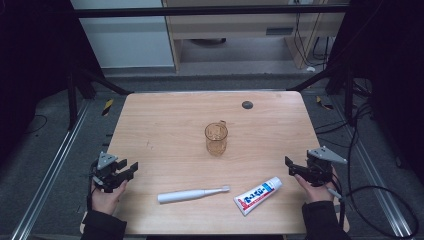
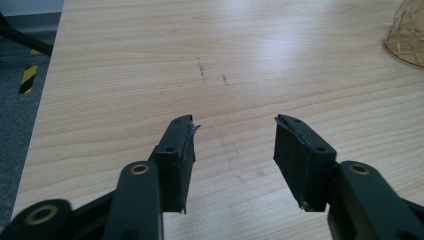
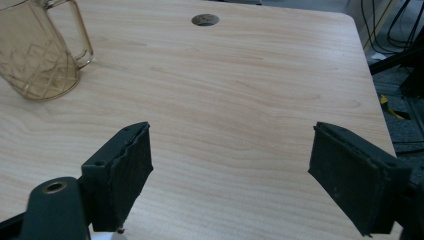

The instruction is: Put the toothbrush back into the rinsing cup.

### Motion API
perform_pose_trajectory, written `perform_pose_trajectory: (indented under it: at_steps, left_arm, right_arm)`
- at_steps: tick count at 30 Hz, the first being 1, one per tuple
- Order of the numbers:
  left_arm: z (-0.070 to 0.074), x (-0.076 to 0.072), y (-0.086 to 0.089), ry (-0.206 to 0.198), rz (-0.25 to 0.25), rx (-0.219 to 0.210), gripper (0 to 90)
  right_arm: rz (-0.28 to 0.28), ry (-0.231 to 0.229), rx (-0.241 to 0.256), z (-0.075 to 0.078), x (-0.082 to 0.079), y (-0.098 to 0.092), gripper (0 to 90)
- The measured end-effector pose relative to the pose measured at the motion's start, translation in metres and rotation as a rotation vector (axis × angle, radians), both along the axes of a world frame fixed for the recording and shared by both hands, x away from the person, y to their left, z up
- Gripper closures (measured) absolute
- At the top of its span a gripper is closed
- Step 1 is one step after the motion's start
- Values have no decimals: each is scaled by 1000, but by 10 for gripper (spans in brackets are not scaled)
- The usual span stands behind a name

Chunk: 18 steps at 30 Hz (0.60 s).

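Electric toothbrush [image 1: 192, 194]: light, rigid, smooth; likely best gripped mid-handle. Lies on desk [image 1: 165, 125]. Left claw [image 1: 131, 169], right claw [image 1: 291, 166]: spread, empty.

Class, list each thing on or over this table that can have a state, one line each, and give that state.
Cup: upright, looks empty.
Toothbrush: lying flat, untouched.
Toothpaste tube: lying flat, untouched; whether capped, cannot tell.
Left gripper: open, holding nothing.
Right gripper: open wide, holding nothing.
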<state>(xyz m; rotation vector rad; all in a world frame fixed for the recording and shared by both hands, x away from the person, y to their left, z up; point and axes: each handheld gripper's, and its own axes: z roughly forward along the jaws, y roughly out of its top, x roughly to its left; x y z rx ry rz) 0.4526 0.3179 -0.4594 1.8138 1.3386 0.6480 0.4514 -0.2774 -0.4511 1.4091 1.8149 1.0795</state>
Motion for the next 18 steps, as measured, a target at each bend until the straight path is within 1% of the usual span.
perform_pose_trajectory:
  at_steps: [1,2,3,4,5,7,9,11,16,17,18]
  left_arm:
    - [1,-1,-1,2,-7,2,540]
    - [1,-2,-2,4,-11,8,540]
    - [2,-2,-4,6,-15,11,564]
    - [2,-3,-5,6,-22,12,568]
    - [2,-4,-6,7,-28,14,572]
    - [3,-6,-9,7,-37,23,580]
    - [3,-7,-13,7,-55,26,609]
    - [4,-10,-17,15,-75,29,636]
    - [4,-14,-28,43,-161,43,707]
    - [3,-14,-31,47,-175,48,726]
    - [3,-14,-34,53,-185,55,726]
  right_arm:
    - [11,6,-2,0,-2,1,189]
    - [11,6,-2,0,-2,1,189]
    - [20,20,-14,-2,-3,2,198]
    - [22,22,-28,-3,-3,3,207]
    - [29,24,-32,-3,-4,4,218]
    - [38,28,-35,-4,-4,5,224]
    - [49,38,-32,-4,-4,6,239]
    - [60,46,-28,-4,-4,8,251]
    - [79,47,-29,-3,-6,16,275]
    - [90,51,-28,-3,-7,19,294]
    - [90,51,-28,-3,-7,19,294]
